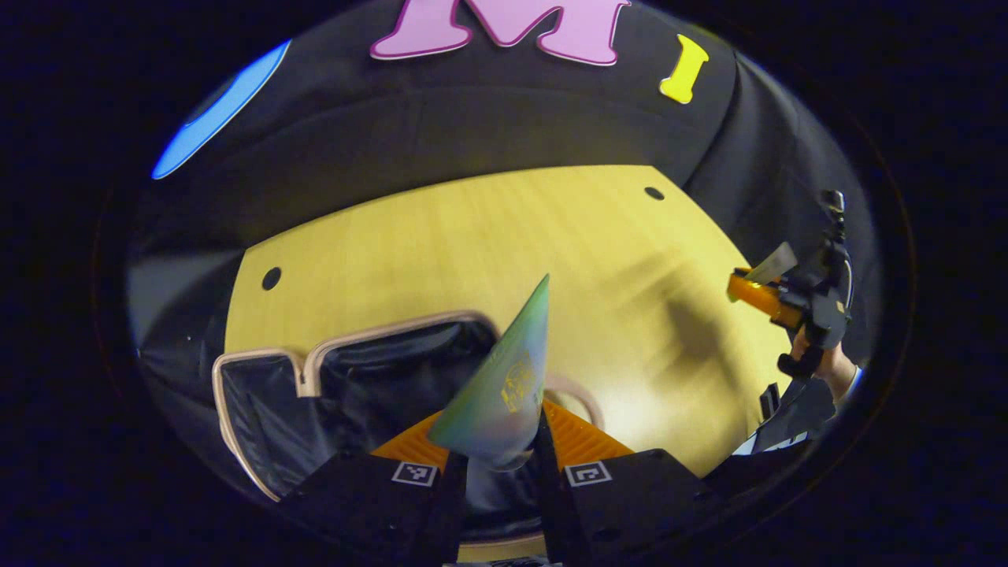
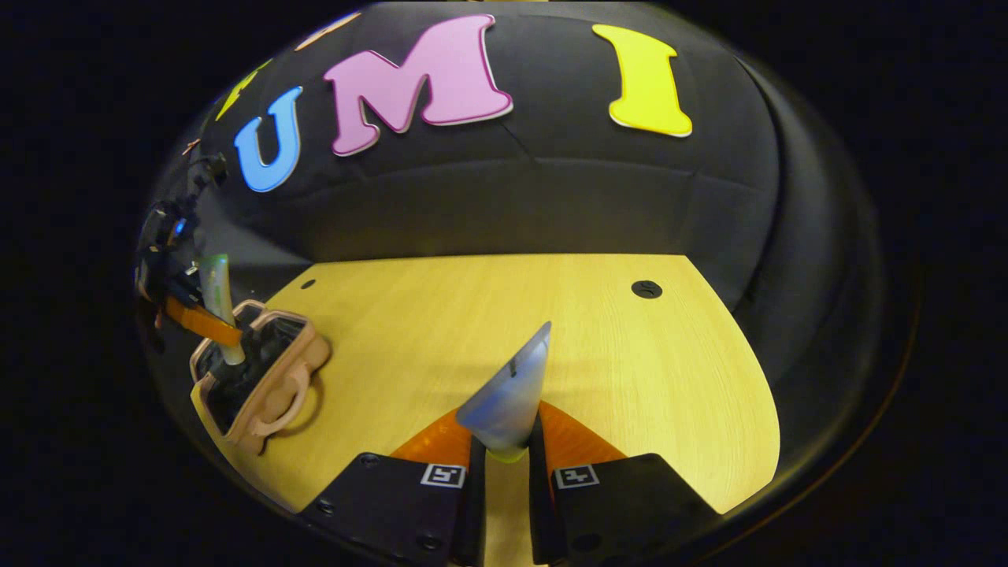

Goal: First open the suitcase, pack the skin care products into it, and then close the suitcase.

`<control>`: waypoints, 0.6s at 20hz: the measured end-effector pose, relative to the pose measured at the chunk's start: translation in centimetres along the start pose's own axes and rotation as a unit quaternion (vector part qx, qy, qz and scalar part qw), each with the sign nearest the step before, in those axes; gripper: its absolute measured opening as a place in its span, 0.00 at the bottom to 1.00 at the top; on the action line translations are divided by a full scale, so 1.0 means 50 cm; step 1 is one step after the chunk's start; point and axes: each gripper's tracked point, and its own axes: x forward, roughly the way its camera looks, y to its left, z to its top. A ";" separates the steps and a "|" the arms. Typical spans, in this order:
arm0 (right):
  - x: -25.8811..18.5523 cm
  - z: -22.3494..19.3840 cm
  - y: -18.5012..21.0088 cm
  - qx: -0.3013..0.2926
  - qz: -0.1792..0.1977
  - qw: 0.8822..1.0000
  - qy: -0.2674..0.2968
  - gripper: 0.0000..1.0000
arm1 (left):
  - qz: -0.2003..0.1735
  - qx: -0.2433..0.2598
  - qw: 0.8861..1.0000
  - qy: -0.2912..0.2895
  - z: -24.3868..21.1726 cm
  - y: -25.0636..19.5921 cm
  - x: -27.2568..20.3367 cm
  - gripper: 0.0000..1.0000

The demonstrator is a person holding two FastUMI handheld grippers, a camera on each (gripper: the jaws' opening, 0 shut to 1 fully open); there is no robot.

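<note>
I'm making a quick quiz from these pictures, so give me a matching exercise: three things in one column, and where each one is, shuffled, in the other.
Things:
1. green tube
2. pale tube
3. suitcase

Places:
A. lying open on the table
B. between the right gripper's fingers, above bare table
C. between the left gripper's fingers, over the open suitcase

Pairs: 1-C, 2-B, 3-A

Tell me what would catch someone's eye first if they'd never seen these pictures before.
Probably the green tube pinched in the left gripper, held right over the open suitcase with its dark lining at the near left edge of the yellow wooden table. Next, the right gripper clamps a second, paler tube above bare tabletop, well to the right of the suitcase.
</note>
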 end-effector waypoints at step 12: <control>-0.128 -0.024 0.193 -0.015 0.065 0.998 0.021 0.26 | 0.035 -0.126 0.969 0.211 -0.311 0.107 0.113 0.48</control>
